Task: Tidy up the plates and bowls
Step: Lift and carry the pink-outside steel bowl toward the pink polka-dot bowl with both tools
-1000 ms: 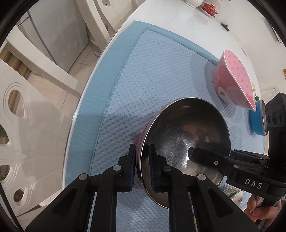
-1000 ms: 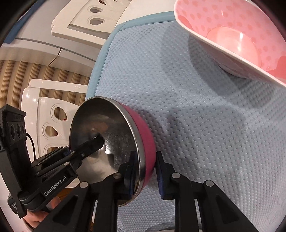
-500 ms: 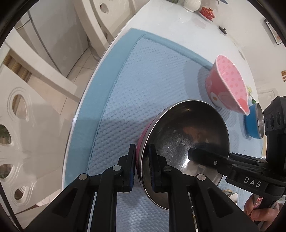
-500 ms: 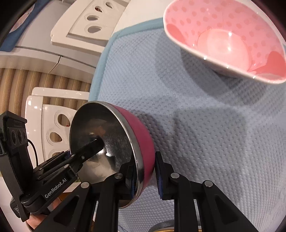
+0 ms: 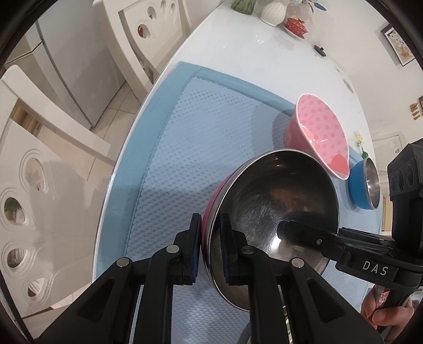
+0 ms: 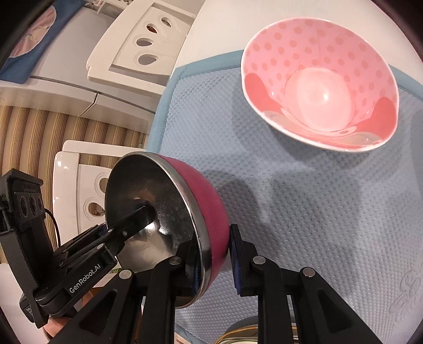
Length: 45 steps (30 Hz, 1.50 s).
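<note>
A steel bowl with a magenta outside (image 5: 275, 201) is held up above the blue mat (image 5: 185, 137), tilted. My left gripper (image 5: 210, 240) is shut on its near rim. My right gripper (image 6: 214, 260) is shut on the opposite rim of the same bowl (image 6: 185, 211); its finger shows inside the bowl in the left wrist view (image 5: 306, 232). A pink polka-dot bowl (image 6: 320, 98) stands on the mat beyond, also in the left wrist view (image 5: 320, 135). A small blue bowl with a steel lining (image 5: 364, 185) sits to its right.
The mat lies on a white round table (image 5: 253, 50) with a white vase (image 5: 273, 12) and a red lidded cup (image 5: 296, 25) at its far side. White chairs (image 5: 34, 169) stand at the left table edge. A dish rim (image 6: 238, 336) shows at the bottom of the right wrist view.
Both grippers have lifted the steel bowl higher and drawn back from the pink bowl, which now appears farther away and lower. Both grips are unchanged.
</note>
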Each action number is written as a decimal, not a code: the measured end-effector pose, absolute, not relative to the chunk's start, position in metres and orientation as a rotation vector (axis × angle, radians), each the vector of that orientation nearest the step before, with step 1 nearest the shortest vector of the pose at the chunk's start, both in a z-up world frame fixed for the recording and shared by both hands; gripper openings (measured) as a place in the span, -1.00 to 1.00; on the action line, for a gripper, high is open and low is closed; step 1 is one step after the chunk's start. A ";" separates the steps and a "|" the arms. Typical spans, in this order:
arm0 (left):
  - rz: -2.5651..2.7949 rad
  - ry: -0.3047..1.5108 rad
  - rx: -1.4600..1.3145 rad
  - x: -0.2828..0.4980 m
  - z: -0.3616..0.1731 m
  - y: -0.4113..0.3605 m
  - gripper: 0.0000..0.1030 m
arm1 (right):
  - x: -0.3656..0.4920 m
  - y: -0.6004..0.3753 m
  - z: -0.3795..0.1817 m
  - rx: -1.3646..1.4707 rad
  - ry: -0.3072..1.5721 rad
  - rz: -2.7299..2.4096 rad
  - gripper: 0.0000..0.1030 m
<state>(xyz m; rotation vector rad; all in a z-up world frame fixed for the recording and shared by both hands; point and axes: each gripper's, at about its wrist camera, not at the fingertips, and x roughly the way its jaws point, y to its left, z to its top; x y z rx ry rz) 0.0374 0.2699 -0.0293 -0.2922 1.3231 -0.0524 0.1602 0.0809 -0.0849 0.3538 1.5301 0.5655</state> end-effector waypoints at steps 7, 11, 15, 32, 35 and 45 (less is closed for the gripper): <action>-0.061 1.300 -0.279 0.039 -0.013 0.265 -0.79 | 0.163 0.074 -0.071 0.357 1.510 0.572 -0.65; -0.062 1.288 -0.276 0.040 -0.004 0.260 -0.79 | 0.164 0.069 -0.060 0.356 1.497 0.576 -0.64; -0.060 1.286 -0.276 0.042 0.004 0.256 -0.79 | 0.165 0.067 -0.048 0.339 1.490 0.582 -0.63; -0.075 1.228 -0.231 0.051 0.045 0.234 -0.77 | 0.171 0.048 -0.003 0.315 1.420 0.597 -0.62; -0.087 1.215 -0.218 0.056 0.053 0.227 -0.77 | 0.174 0.040 0.006 0.315 1.409 0.594 -0.61; -0.117 1.171 -0.189 0.073 0.079 0.206 -0.76 | 0.187 0.017 0.037 0.323 1.354 0.569 -0.60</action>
